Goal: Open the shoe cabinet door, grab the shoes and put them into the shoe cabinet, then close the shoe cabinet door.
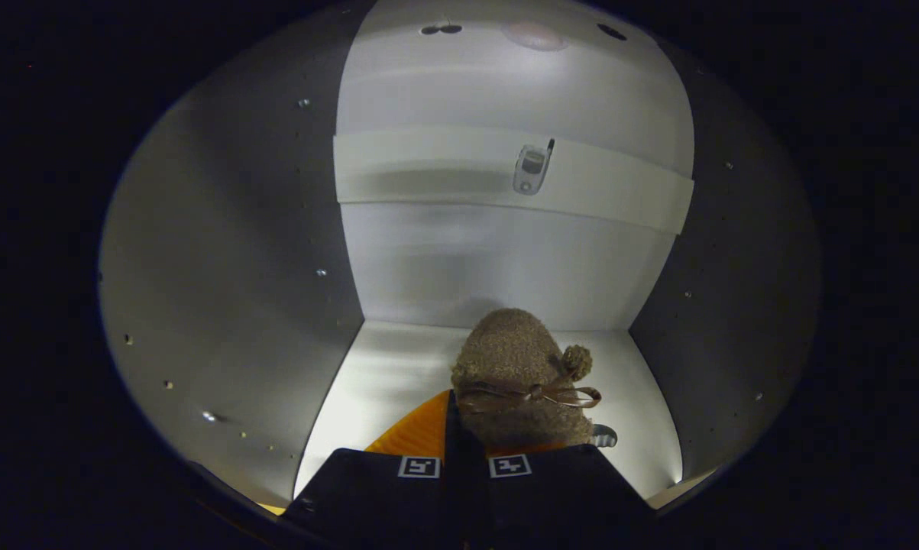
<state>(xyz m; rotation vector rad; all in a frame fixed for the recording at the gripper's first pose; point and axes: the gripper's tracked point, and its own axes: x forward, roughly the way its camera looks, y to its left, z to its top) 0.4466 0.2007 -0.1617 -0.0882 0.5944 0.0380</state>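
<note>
Gripper view: our claw [467, 451] is closed on the fuzzy shoe [516, 374] inside the shoe cabinet [230, 267]; we judge it light, soft, best gripped at the collar.

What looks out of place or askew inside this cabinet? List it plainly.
Nothing stands out. The fuzzy slipper sits upright on the cabinet floor, its bow intact, just ahead of the gripper, whose fingers sit close together at its heel.
</note>
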